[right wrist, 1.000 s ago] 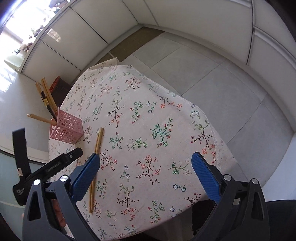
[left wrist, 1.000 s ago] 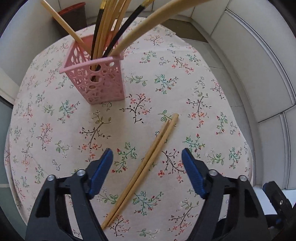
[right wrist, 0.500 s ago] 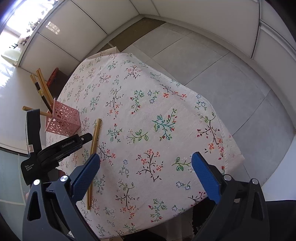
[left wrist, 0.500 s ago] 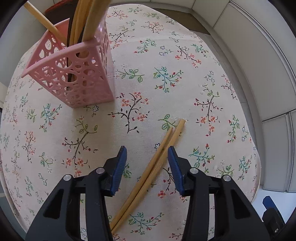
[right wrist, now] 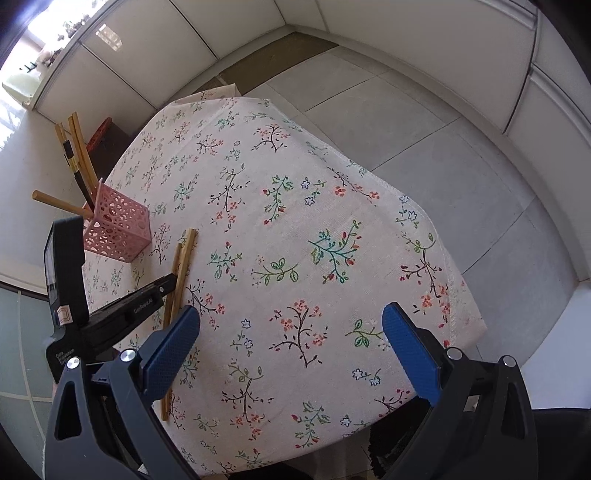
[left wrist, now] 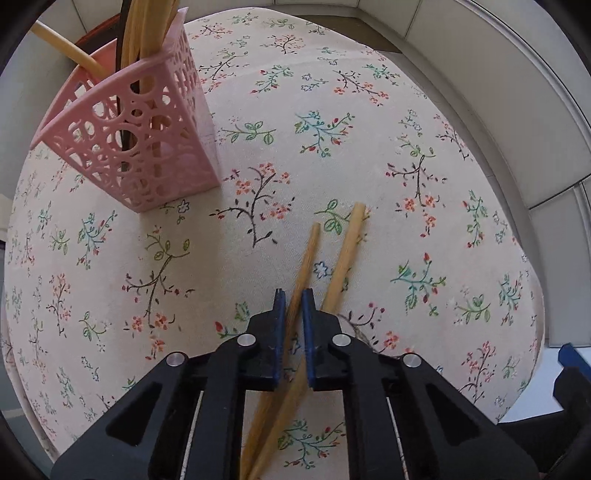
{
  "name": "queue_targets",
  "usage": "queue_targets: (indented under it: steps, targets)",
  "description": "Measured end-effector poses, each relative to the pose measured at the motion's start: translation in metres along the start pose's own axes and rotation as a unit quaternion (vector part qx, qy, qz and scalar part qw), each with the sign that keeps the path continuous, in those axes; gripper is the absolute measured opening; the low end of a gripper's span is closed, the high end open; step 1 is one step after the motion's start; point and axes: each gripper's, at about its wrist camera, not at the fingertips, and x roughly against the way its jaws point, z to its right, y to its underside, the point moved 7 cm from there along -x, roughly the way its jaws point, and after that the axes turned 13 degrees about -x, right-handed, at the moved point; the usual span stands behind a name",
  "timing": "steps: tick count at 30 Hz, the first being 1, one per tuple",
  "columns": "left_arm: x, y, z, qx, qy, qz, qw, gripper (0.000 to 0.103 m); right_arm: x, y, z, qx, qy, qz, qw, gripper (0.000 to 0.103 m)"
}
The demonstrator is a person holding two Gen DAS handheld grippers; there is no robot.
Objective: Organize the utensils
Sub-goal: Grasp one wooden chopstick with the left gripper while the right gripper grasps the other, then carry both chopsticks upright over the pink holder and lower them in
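Observation:
Two wooden chopsticks lie on the floral tablecloth (left wrist: 424, 177). My left gripper (left wrist: 292, 301) is shut on the left chopstick (left wrist: 307, 254); the other chopstick (left wrist: 345, 254) lies just right of the jaws and crosses under them. Both chopsticks (right wrist: 181, 266) also show in the right wrist view, with the left gripper (right wrist: 168, 284) on them. A pink perforated holder (left wrist: 147, 144) stands at the far left with several chopsticks in it; it also shows in the right wrist view (right wrist: 118, 232). My right gripper (right wrist: 291, 339) is open and empty above the table's near right part.
The small table's cloth edge (right wrist: 450, 266) drops off to a grey tiled floor (right wrist: 461, 155) on the right. White cabinet walls (right wrist: 369, 33) surround the space. A dark red box (right wrist: 99, 134) sits behind the table.
My left gripper has dropped lower over the chopsticks and closed its jaws from wide open onto the left chopstick, which has spread from the other. The right gripper has held roughly still.

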Motion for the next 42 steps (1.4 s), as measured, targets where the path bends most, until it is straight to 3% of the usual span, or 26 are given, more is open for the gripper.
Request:
queue_targets:
  steps: [5, 13, 18, 22, 23, 25, 26, 27, 31, 34, 42]
  targets:
    - [0.02, 0.026, -0.012, 0.013, 0.006, 0.019, 0.9997, 0.005, -0.02, -0.004, -0.039, 0.034, 0.01, -0.029, 0.999, 0.096]
    - [0.084, 0.071, -0.039, 0.037, 0.008, 0.068, 0.997, 0.005, -0.072, 0.007, -0.095, 0.07, 0.024, -0.087, 0.993, 0.096]
    - [0.116, 0.079, -0.056, 0.064, 0.015, 0.114, 0.9914, 0.005, -0.096, 0.008, -0.127, 0.091, 0.033, -0.1, 0.99, 0.088]
    - [0.128, 0.081, -0.065, 0.08, 0.01, 0.139, 0.9871, 0.005, -0.121, 0.014, -0.132, 0.083, 0.056, -0.128, 0.987, 0.067]
    - [0.13, 0.081, -0.066, 0.08, 0.006, 0.143, 0.9864, 0.005, -0.12, 0.012, -0.134, 0.085, 0.056, -0.109, 0.989, 0.062]
    - [0.136, 0.083, -0.065, 0.08, 0.006, 0.149, 0.9855, 0.005, -0.119, 0.013, -0.138, 0.103, 0.07, -0.093, 0.988, 0.036]
    - [0.139, 0.082, -0.065, 0.081, 0.007, 0.151, 0.9852, 0.005, -0.119, 0.015, -0.138, 0.108, 0.063, -0.097, 0.987, 0.01]
    - [0.14, 0.081, -0.065, 0.08, 0.007, 0.154, 0.9847, 0.005, -0.12, 0.018, -0.137, 0.102, 0.054, -0.109, 0.987, 0.008]
    - [0.151, 0.082, -0.062, 0.074, 0.004, 0.17, 0.9826, 0.005, -0.101, 0.018, -0.125, 0.083, 0.026, -0.098, 0.991, 0.008]
    - [0.161, 0.082, -0.057, 0.067, 0.001, 0.183, 0.9809, 0.005, -0.063, 0.026, -0.123, 0.112, -0.01, -0.072, 0.991, 0.008]
    - [0.196, 0.095, -0.042, 0.054, -0.01, 0.206, 0.977, 0.005, 0.054, 0.047, -0.125, 0.194, -0.094, 0.005, 0.977, 0.008]
